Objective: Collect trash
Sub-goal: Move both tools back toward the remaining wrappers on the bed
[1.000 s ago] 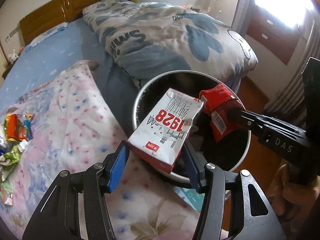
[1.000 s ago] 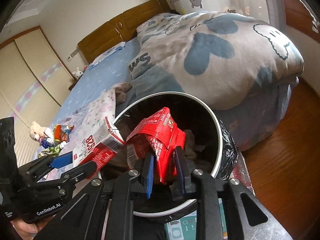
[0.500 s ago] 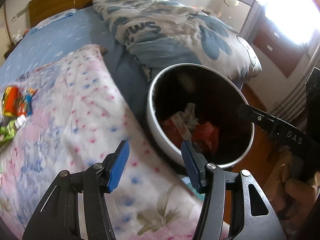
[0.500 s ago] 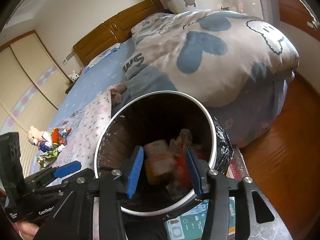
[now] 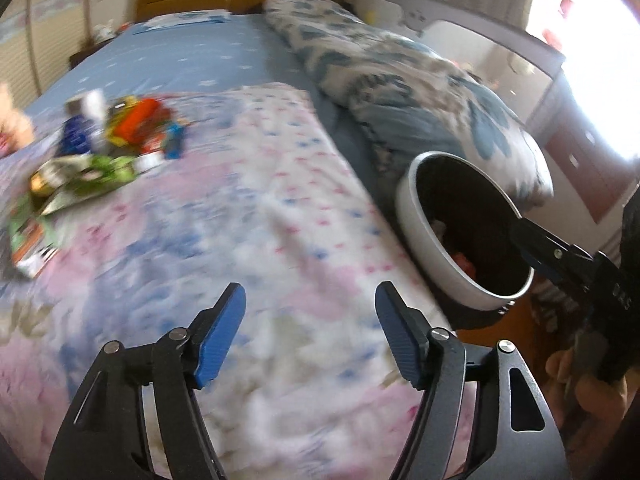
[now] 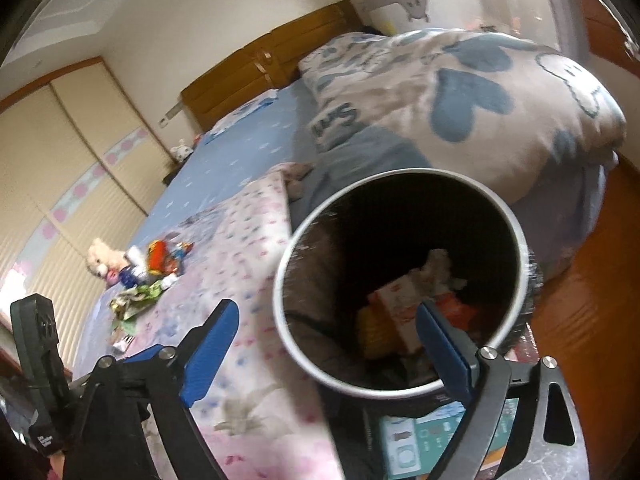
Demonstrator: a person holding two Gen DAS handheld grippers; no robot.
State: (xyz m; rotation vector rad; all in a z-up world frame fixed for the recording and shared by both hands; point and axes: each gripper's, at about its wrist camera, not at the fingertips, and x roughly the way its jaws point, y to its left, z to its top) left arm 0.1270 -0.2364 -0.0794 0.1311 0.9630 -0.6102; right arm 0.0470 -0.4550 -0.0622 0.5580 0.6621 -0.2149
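Observation:
A white-rimmed bin with a black liner [image 6: 520,276] [image 5: 416,216] stands beside the bed. Inside it lie the dropped white carton [image 6: 394,306] and red wrapper [image 6: 456,308]. My right gripper [image 6: 328,344] hovers over the bin's near rim, its jaws opening wide with nothing between them. My left gripper [image 5: 310,334] is over the flowered blanket [image 5: 248,216], its jaws opening and empty. A pile of trash [image 5: 116,140] [image 6: 154,268], with bright wrappers and small bottles, lies on the blanket at the left, well beyond the left gripper.
A heart-patterned quilt [image 6: 472,92] is heaped behind the bin. A soft toy [image 6: 100,264] lies by the trash pile. A teal box [image 6: 424,440] sits on the floor under the bin. Wooden floor [image 6: 592,280] runs to the right; a person's hand [image 5: 584,392] holds the right gripper.
Both grippers let go: the white carton and the red wrapper dropped into the bin. The left gripper swung left, over the blanket toward the trash pile. The right jaws spread wide.

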